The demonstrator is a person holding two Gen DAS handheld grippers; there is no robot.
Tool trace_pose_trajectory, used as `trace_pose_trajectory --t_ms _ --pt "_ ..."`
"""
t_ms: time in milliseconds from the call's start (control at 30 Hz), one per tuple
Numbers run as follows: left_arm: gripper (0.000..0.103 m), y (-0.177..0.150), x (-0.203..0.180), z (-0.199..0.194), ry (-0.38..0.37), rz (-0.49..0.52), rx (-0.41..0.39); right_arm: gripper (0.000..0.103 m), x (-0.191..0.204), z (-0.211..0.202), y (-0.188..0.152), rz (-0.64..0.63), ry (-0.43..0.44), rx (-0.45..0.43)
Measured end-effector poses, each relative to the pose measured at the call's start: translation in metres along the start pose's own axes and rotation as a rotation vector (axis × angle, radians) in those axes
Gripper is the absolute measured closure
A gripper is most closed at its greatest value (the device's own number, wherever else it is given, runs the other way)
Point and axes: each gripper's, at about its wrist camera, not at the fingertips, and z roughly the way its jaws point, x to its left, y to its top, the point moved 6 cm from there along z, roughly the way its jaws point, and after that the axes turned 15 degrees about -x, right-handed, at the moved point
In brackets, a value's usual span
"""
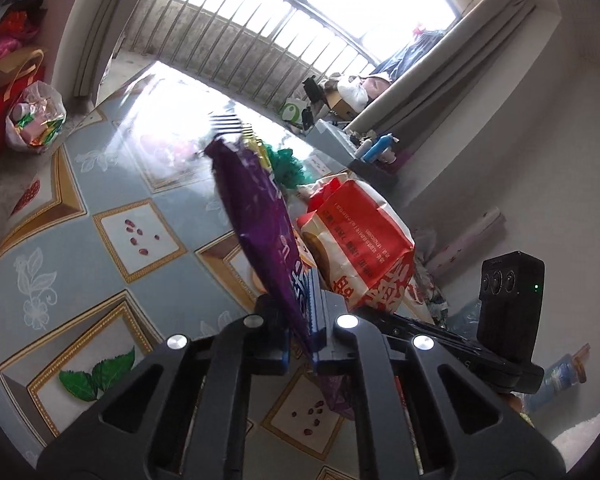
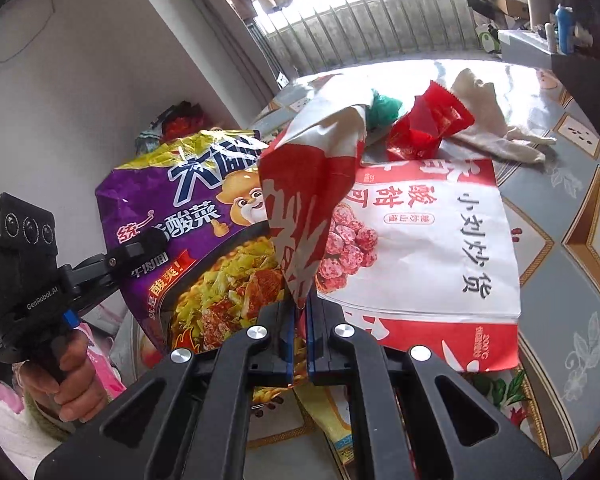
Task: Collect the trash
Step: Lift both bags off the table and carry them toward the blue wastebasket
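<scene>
The tabletop [image 2: 572, 216], covered in a blue cloth with gold-framed panels, carries the trash near its window edge. Largest on it is a flat red and white snack bag [image 2: 432, 248], lying toward the middle. Above its near edge the right gripper [image 2: 299, 320] points steeply down, clenched on a corner of a red and white paper bag [image 2: 308, 184] that stands up from the jaws and hides part of the flat bag's print. Beside it, off the left edge of the table, the left gripper [image 1: 306, 332] is pinched tight on a purple noodle packet [image 1: 260, 220], held edge-on in its own view; the left hand [image 2: 70, 376] wraps the handle below. The packet's lower end is lost behind the right gripper's frame. Farther toward the window edge lie a cream cloth [image 2: 496, 120], a crumpled red wrapper [image 2: 432, 124] and a small green wad [image 2: 384, 108], the wad partly hidden by the paper bag.
</scene>
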Motion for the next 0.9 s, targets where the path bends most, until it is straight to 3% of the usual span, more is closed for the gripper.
trace_pose_trajectory --t_ms 300,567,900 --pt "0.103 0.031 -0.035 -0.008 -0.115 0.055 -0.073 0.098 -0.019 -0.052 0.035 0.060 -0.030 -0.149" --pt "0.103 0.058 -0.069 -0.011 -0.196 0.102 -0.116 0.098 -0.034 -0.099 0.056 0.124 0.001 -0.277" --pt "0.103 0.067 -0.121 0.003 -0.294 0.187 -0.117 0.098 -0.058 -0.151 0.067 0.200 -0.003 -0.381"
